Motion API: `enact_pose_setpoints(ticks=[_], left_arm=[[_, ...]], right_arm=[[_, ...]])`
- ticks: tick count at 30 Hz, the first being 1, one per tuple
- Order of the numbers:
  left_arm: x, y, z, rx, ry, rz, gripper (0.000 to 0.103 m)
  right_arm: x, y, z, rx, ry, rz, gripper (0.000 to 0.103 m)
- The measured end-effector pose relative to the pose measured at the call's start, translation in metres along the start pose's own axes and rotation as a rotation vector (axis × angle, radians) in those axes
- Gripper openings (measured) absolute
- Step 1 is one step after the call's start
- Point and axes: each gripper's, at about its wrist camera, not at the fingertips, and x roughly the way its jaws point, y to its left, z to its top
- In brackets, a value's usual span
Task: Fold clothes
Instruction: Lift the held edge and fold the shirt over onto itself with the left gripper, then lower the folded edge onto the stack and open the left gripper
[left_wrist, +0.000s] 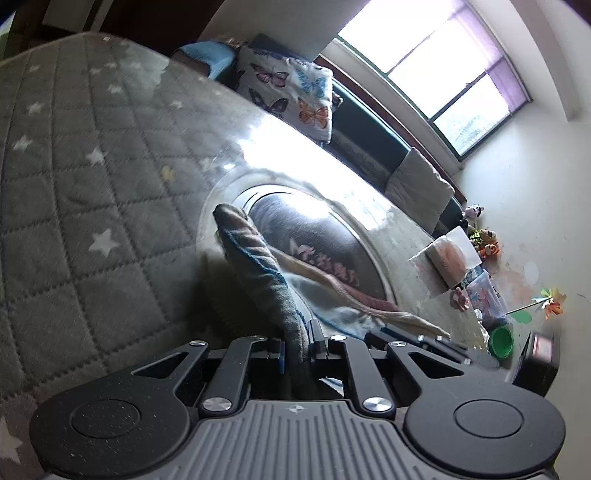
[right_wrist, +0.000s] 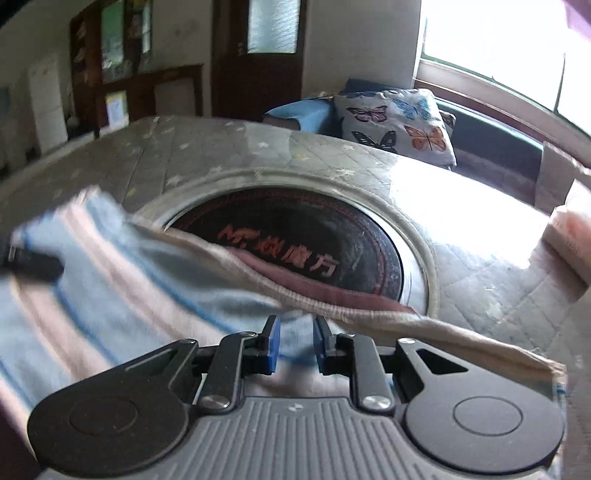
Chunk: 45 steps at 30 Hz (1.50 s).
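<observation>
A striped cloth (right_wrist: 110, 266), pale blue with pink and beige bands, lies on the quilted table and partly over its round inset. My left gripper (left_wrist: 297, 349) is shut on a bunched grey-looking fold of this cloth (left_wrist: 255, 258), which stands up between the pads. My right gripper (right_wrist: 295, 345) is open a little, its blue pads (right_wrist: 274, 343) just above the cloth and holding nothing. The left gripper's dark tip (right_wrist: 33, 266) shows at the left edge of the right wrist view, on the cloth.
The table has a grey star-quilted cover (left_wrist: 92, 184) under glass and a round black hotplate (right_wrist: 295, 236) with red characters. A butterfly cushion (right_wrist: 402, 122) and sofa lie behind. A tissue box (left_wrist: 448, 254), green cup (left_wrist: 500, 341), toys and a dark device (left_wrist: 537, 363) sit at the right.
</observation>
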Motion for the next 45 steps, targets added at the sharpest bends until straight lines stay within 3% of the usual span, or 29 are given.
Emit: enact_pose_setpoints(ticks=[6, 18, 26, 33, 41, 45], left_arm=[[-0.006, -0.032, 0.010, 0.054, -0.025, -0.009, 0.011], [0.008, -0.133, 0.009, 0.198, -0.028, -0.023, 0.011], [0.052, -0.208, -0.011, 0.297, 0.032, -0.009, 0.010], [0.110, -0.259, -0.041, 0.373, 0.124, 0.033, 0.010], [0.157, -0.274, -0.079, 0.432, 0.246, 0.071, 0.013], [0.161, -0.275, -0.086, 0.432, 0.257, 0.055, 0.026]], right_arm=[[-0.026, 0.011, -0.020, -0.064, -0.006, 0.002, 0.037], [-0.088, 0.015, -0.073, -0.061, -0.002, 0.092, 0.049], [-0.134, -0.054, -0.100, 0.149, -0.097, 0.037, 0.052], [-0.145, -0.111, -0.137, 0.292, -0.096, -0.040, 0.052], [-0.148, -0.124, -0.151, 0.353, -0.115, -0.028, 0.055], [-0.148, -0.127, -0.155, 0.362, -0.115, -0.024, 0.065]])
